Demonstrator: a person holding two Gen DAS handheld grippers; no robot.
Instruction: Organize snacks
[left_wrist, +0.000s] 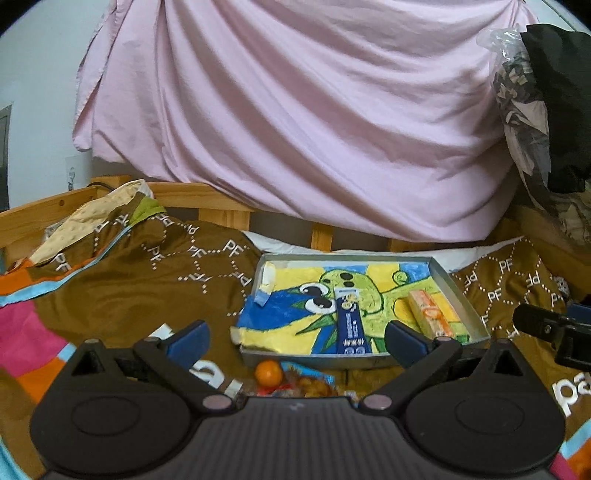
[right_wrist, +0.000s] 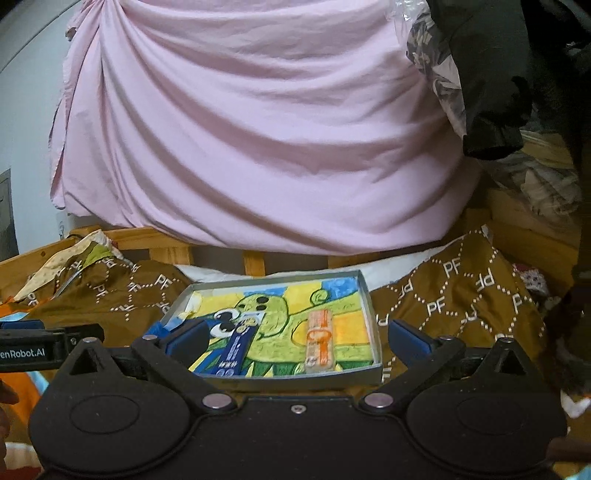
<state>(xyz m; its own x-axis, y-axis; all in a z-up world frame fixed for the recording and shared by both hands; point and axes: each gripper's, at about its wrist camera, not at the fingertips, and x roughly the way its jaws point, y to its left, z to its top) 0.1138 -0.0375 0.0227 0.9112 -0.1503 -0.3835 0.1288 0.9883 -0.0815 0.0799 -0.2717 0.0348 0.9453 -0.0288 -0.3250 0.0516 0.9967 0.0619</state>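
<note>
Both tools stand released, nothing between the jaws: left gripper (left_wrist: 293, 341) and right gripper (right_wrist: 295, 341) hang near the shallow grey tray (left_wrist: 460, 295) that lies on the brown bedspread (left_wrist: 129, 295). Two snacks already lie inside the tray on its cartoon-printed liner: a dark blue stick pack (left_wrist: 349, 325) left of centre and an orange-and-cream wrapped bar (left_wrist: 430, 314) to its right, apart from each other. Judged partly done: outside the tray, against its near edge, a small orange ball-shaped sweet (left_wrist: 269, 373) and a blue-edged snack packet (left_wrist: 310, 380) remain on the bedspread. Writing: the bedspread repeats "PF" in white; the left tool's side, seen in the right wrist view, reads "enRobot.AI". Print on the blue pack is too blurred to read.
</note>
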